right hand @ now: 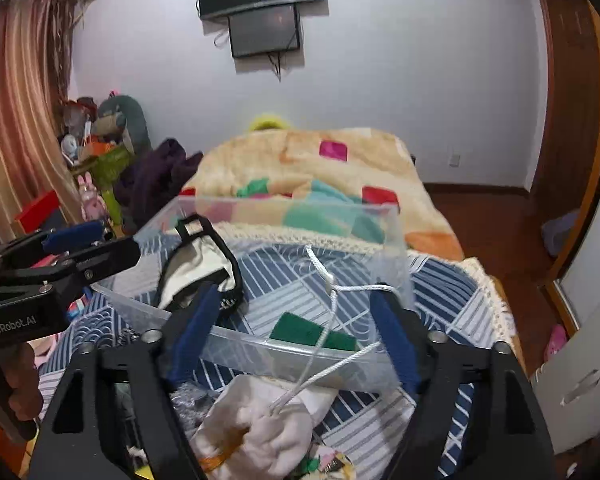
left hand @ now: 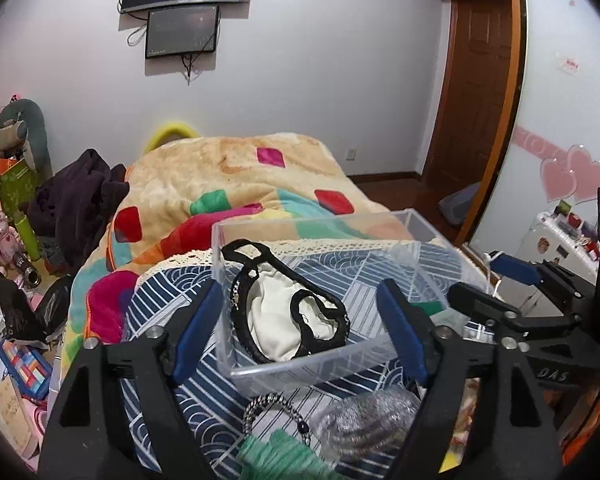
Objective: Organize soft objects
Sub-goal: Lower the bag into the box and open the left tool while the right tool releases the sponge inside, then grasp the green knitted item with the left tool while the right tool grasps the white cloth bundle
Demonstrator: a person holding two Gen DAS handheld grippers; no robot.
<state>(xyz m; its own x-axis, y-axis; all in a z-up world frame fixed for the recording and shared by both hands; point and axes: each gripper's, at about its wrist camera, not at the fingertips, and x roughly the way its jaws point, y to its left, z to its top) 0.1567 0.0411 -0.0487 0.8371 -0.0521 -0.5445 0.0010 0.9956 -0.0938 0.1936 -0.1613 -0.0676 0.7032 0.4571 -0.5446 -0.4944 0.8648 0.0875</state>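
One bed (left hand: 236,184) is seen, covered by one plush blanket with coloured squares (left hand: 204,176) and, at the near end, one blue-and-white patterned cloth (left hand: 172,300). One clear plastic box (left hand: 260,364) is set on that cloth and serves as the landmark.

Inside the box, one white eye mask with black trim (left hand: 276,320) is draped against the left wall, its strap (left hand: 244,252) lifted above the rim. One green sponge (right hand: 312,332) is laid flat on the box floor, toward the right near corner.

Outside the box, just in front of its near wall, one white drawstring pouch (right hand: 260,432) is found, its cord (right hand: 328,320) stretched up over the box. Beside the pouch, one silvery crinkled bundle (left hand: 364,420), one beaded band (left hand: 276,404) and one green knitted piece (left hand: 276,456) are laid.

The left gripper (left hand: 300,324) is held with its fingers (left hand: 196,328) spread apart on either side of the box, nothing clamped. The right gripper (right hand: 296,332) is likewise held apart over the near wall, the cord passing loosely between the fingers (right hand: 192,336).
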